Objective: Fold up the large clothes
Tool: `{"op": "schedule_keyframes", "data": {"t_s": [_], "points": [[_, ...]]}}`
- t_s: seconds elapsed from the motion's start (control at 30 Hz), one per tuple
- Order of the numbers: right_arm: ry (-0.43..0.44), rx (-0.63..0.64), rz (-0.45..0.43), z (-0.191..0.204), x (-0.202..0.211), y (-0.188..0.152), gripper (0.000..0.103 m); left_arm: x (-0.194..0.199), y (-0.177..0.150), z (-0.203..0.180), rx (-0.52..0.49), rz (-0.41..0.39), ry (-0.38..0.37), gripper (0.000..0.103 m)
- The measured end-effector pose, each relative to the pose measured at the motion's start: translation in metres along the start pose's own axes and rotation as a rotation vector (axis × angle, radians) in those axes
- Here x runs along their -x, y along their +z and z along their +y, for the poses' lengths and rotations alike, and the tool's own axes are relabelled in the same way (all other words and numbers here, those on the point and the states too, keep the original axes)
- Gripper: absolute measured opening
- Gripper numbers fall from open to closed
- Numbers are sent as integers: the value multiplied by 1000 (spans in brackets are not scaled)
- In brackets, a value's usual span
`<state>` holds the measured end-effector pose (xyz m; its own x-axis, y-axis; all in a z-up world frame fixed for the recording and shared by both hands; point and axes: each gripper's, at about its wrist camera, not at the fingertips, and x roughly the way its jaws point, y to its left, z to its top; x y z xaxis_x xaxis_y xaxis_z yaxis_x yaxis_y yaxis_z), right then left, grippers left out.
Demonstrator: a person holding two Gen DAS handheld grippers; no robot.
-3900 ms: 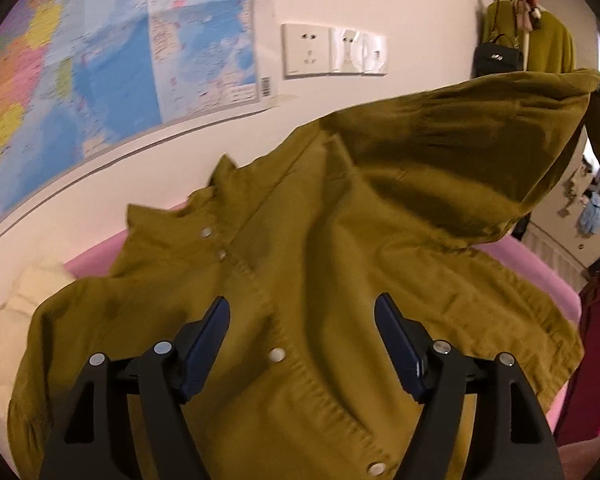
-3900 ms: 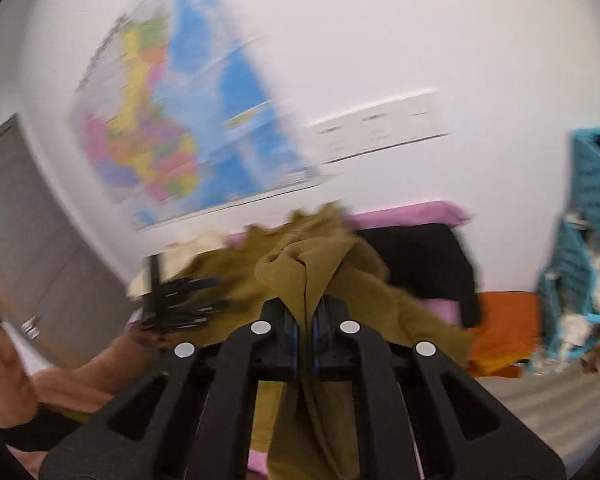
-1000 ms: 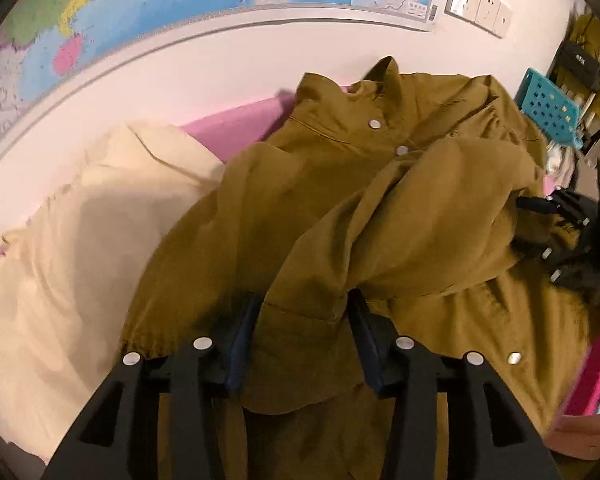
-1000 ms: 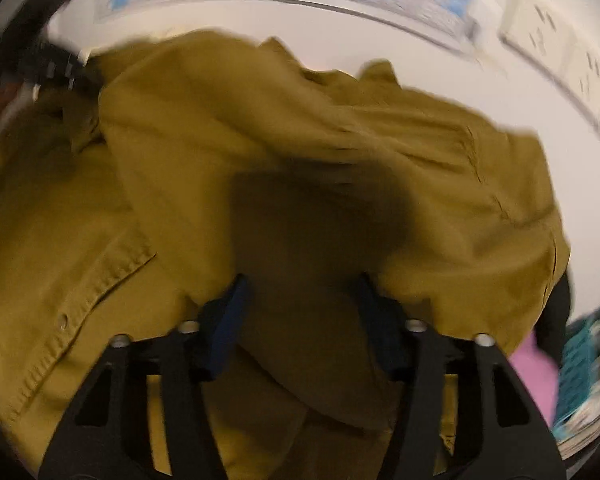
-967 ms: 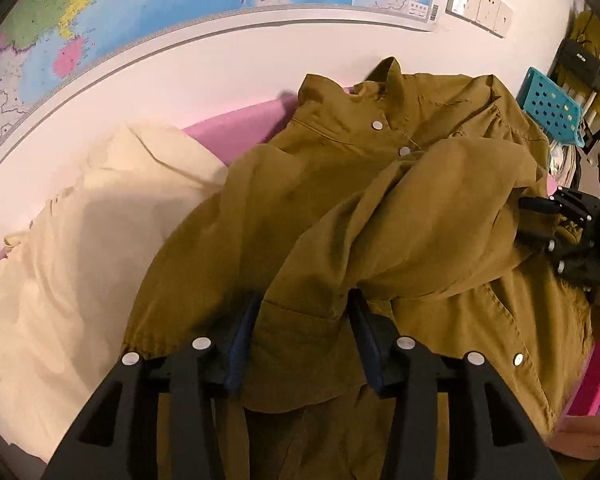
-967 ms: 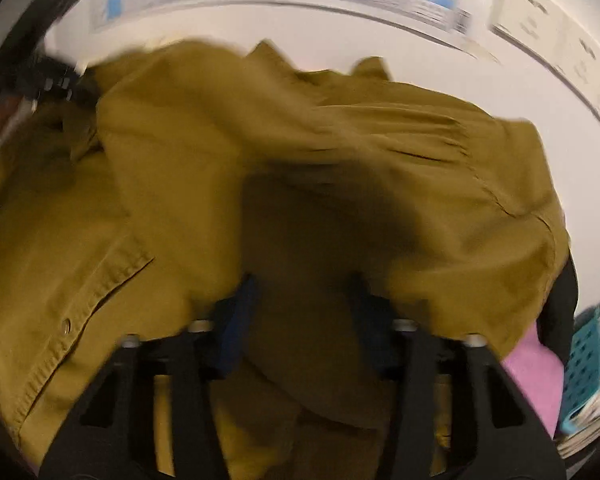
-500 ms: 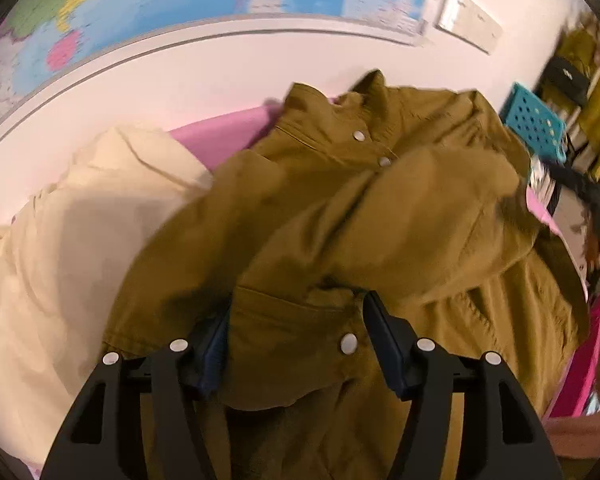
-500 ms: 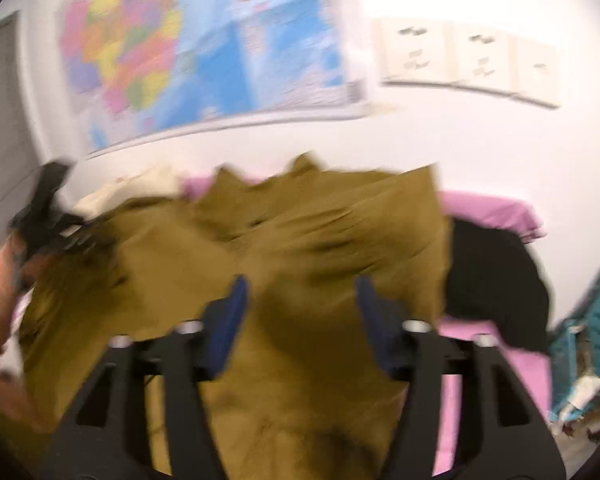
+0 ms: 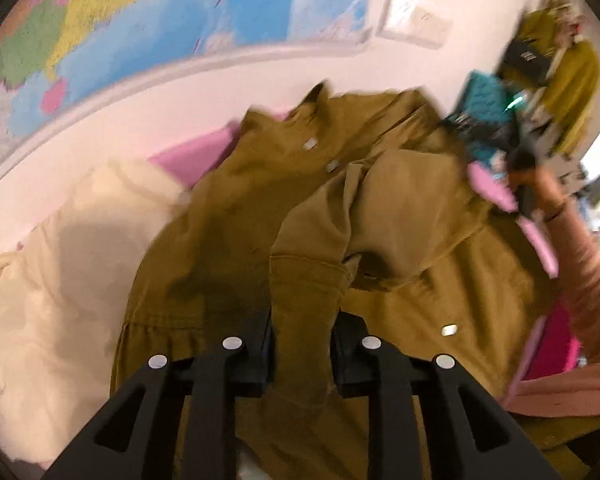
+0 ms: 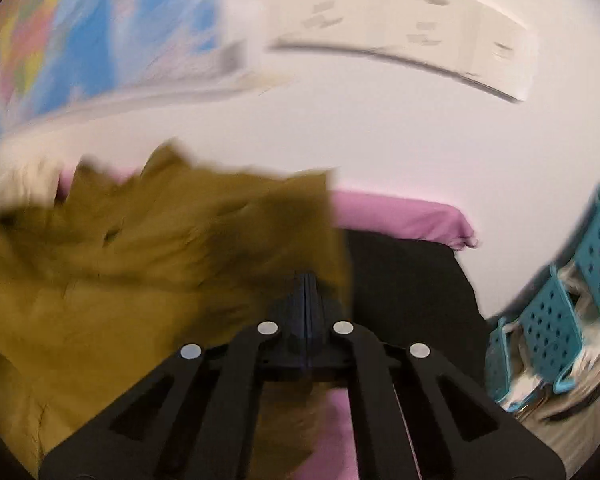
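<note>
With its cuff pinched by the just-closed left gripper (image 9: 302,344) for folding, the olive-brown button-front cotton jacket (image 9: 260,208) lies on pink bedding (image 9: 188,156) w/ right gripper (image 10: 307,300) just shut, apparently empty.

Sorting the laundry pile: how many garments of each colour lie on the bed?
Olive-brown jacket: 1
Cream garment: 1
Black garment: 1
Total: 3
</note>
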<state>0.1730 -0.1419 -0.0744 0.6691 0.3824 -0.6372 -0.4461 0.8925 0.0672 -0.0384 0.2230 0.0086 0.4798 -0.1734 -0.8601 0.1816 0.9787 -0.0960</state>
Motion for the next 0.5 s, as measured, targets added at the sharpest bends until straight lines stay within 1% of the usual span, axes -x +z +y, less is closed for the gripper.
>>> {"op": "schedule_keyframes", "data": {"t_s": [0.03, 0.07, 0.1, 0.13, 0.17, 0.2, 0.23, 0.27, 0.33, 0.37, 0.4, 0.43, 0.47, 0.5], "points": [[36, -64, 3, -12, 0, 1, 1, -14, 0, 5, 23, 37, 38, 31], [46, -82, 18, -17, 0, 1, 1, -28, 1, 11, 42, 81, 99, 40], [52, -83, 34, -18, 1, 0, 4, -43, 0, 13, 54, 127, 159, 41], [58, -78, 42, -16, 3, -3, 16, -57, 0, 14, 54, 158, 166, 41], [81, -74, 37, -14, 11, -8, 32, -63, 0, 14, 50, 162, 154, 43], [110, -75, 23, -12, 20, -15, 69, -66, 0, 15, 51, 152, 146, 45], [123, -75, 9, -11, 27, -20, 75, -65, 1, 17, 64, 137, 129, 46], [150, -68, 2, -10, 35, -29, 75, -62, 0, 19, 70, 125, 115, 46], [234, -52, 40, -9, 44, -51, 74, -53, -4, 22, 76, 89, 74, 46], [265, -40, 63, -6, 44, -58, 74, -50, -7, 23, 76, 79, 67, 38], [292, -17, 95, -4, 43, -70, 74, -48, -8, 24, 74, 76, 63, 33], [286, 14, 129, 0, 42, -81, 75, -46, -10, 24, 72, 76, 56, 22], [264, 40, 155, 3, 41, -88, 74, -41, -12, 24, 72, 68, 34, 15], [231, 70, 183, 6, 38, -97, 59, -37, -12, 23, 70, 59, 9, 11]]}}
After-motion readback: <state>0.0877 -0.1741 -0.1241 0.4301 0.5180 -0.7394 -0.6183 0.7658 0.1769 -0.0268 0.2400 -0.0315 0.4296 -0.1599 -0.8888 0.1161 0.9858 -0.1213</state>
